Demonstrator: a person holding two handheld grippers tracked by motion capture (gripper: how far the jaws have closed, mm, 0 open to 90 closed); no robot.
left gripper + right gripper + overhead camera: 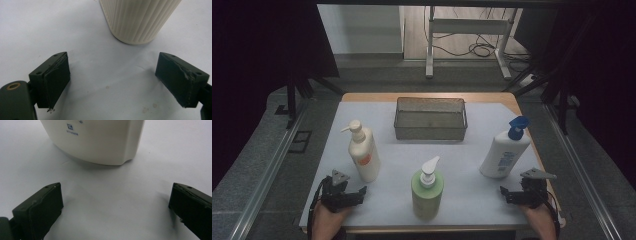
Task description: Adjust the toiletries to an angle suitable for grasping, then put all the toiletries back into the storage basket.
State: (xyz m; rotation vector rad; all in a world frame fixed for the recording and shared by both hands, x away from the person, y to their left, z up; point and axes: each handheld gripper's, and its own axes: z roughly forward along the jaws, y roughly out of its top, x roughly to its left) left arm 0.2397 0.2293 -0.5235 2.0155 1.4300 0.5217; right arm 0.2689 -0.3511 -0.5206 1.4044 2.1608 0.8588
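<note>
Both tools gape empty: left tool (358, 192) faces the cream ribbed bottle (140, 20) just ahead, right tool (507, 194) faces the blue-capped bottle (97, 140), lined up for grasping.

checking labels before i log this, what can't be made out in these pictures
- Cream ribbed pump bottle: left gripper view, top edge cuts off everything above its base.
- White bottle with blue pump: right gripper view, top edge crops it; small blue print unreadable.
- Orange label on the cream bottle: high view, too small to read.
- Grey wire mesh basket: its floor too dim to tell.
</note>
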